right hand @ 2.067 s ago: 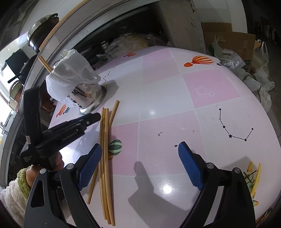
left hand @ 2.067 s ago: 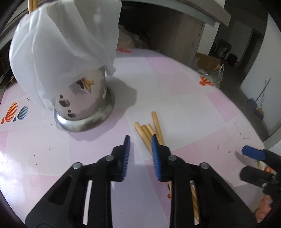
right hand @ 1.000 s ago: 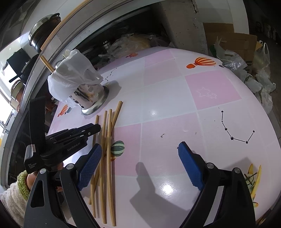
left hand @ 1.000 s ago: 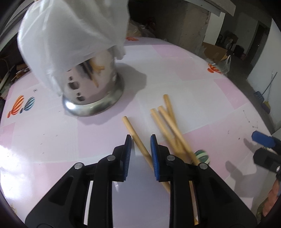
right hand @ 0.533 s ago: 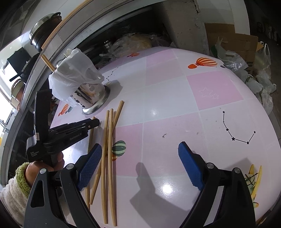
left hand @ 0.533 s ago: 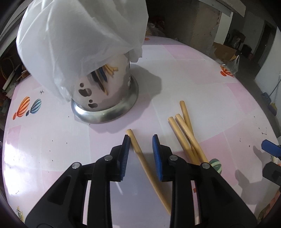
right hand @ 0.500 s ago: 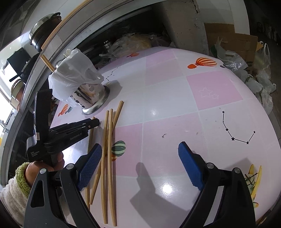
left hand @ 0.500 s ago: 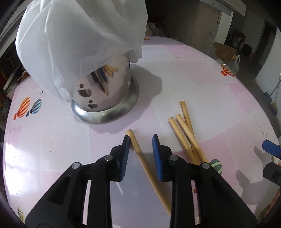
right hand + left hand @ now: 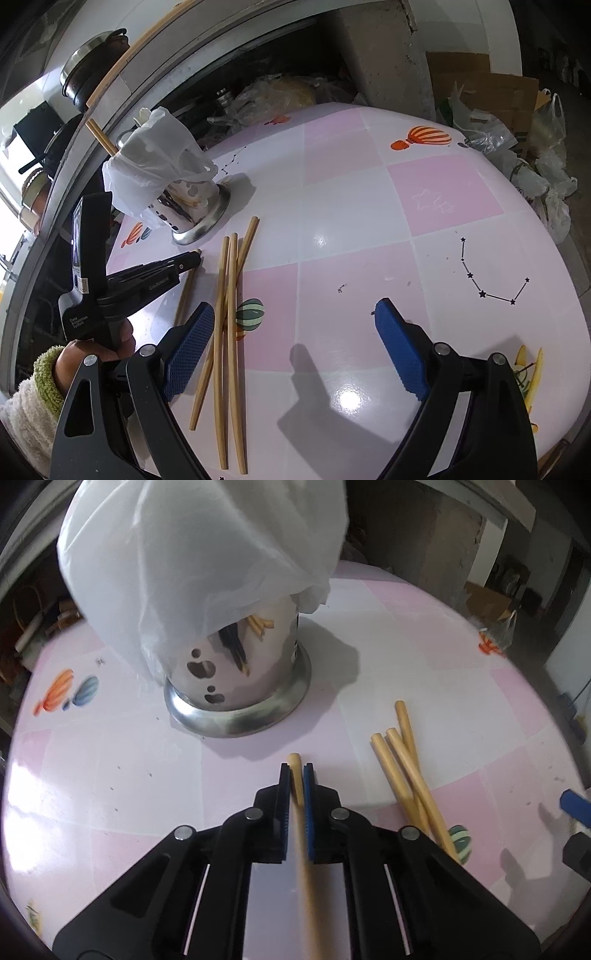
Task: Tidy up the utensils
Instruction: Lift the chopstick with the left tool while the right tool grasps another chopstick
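Observation:
My left gripper is closing its jaws on one wooden chopstick, and the blue pads press its sides near the tip. The tip lies just in front of the steel utensil holder, which a white plastic bag covers. Three loose chopsticks lie on the table to the right. In the right wrist view, the left gripper pinches that chopstick beside the loose chopsticks and the holder. My right gripper hovers open over the table with nothing between its fingers.
The round table has a pink and white checked cover with balloon prints. Plastic bags and a cardboard box lie beyond its far right edge. A lidded pot stands on a ledge at upper left. A hand in a fleecy sleeve holds the left gripper.
The left gripper's jaws have closed on the single chopstick that lay between them, and the gripper has moved a little closer to the holder. The right gripper has not moved.

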